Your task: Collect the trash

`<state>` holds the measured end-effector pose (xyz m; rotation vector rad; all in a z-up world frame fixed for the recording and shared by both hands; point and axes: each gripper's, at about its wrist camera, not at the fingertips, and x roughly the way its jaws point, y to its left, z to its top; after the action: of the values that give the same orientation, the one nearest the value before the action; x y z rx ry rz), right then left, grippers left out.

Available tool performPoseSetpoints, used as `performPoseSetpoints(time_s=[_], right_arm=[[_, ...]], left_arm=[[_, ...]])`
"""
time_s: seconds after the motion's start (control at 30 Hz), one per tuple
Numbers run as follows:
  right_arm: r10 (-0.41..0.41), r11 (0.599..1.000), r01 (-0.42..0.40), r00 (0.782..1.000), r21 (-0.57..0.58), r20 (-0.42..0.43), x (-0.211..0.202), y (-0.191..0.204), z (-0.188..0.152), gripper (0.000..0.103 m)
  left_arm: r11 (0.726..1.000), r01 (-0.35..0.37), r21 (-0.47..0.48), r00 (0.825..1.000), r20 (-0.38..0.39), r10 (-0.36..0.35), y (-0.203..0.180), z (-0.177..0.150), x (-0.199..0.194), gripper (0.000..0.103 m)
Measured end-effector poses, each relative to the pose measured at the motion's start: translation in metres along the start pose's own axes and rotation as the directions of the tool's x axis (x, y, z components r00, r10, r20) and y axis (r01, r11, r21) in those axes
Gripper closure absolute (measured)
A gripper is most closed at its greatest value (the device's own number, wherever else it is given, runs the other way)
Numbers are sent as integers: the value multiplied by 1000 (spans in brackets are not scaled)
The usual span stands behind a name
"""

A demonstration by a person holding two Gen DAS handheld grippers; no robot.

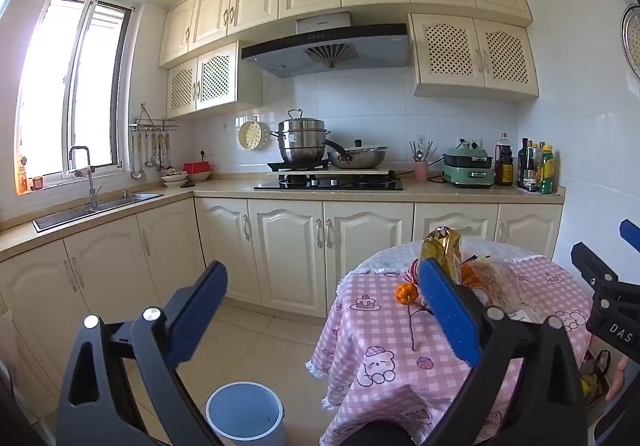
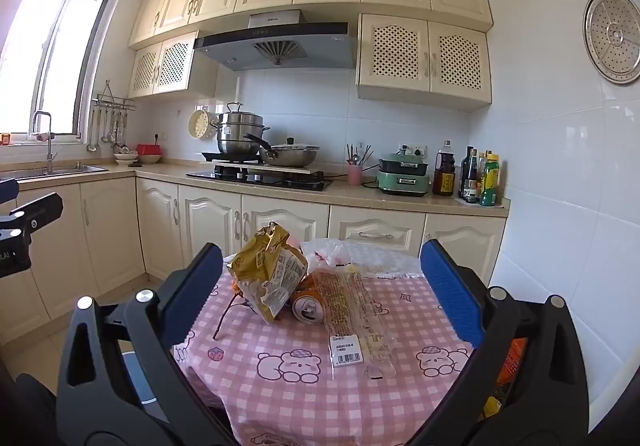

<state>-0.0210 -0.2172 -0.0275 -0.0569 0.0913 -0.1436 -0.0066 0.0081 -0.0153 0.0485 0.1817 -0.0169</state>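
Pink checked table (image 2: 304, 402) carries one gold bag (image 2: 269, 270), one can (image 2: 307, 306), one clear wrapper (image 2: 352, 318); both grippers (image 1: 324, 306) (image 2: 320, 286) gape empty.

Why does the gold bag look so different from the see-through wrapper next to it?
The crinkled gold foil snack bag stands puffed up and torn open on top; the long clear plastic wrapper lies flat. You cannot see through the gold bag, but the pink tablecloth shows through the wrapper. Both sit on the pink checked tablecloth and touch the orange can.

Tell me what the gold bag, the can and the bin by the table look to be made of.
Gold bag: crinkled metallic foil film, shiny creases.
Can: likely aluminium, silvery top with a pull-tab opening.
Bin: probably matte plastic, smooth grey-blue wall, pale rim.
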Motion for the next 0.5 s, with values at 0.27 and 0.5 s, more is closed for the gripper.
performPoseSetpoints(time_s=[0.27,0.5], right_arm=[[0,1000,0,1000,1,-1,1,-6,-6,6],[1,1000,-1,1000,-2,-7,1,-5,-10,6]], left_arm=[[1000,1,5,1000,-9,-1,-11,13,4,8],[1000,2,3,1000,-13,-2,-11,11,6,8]])
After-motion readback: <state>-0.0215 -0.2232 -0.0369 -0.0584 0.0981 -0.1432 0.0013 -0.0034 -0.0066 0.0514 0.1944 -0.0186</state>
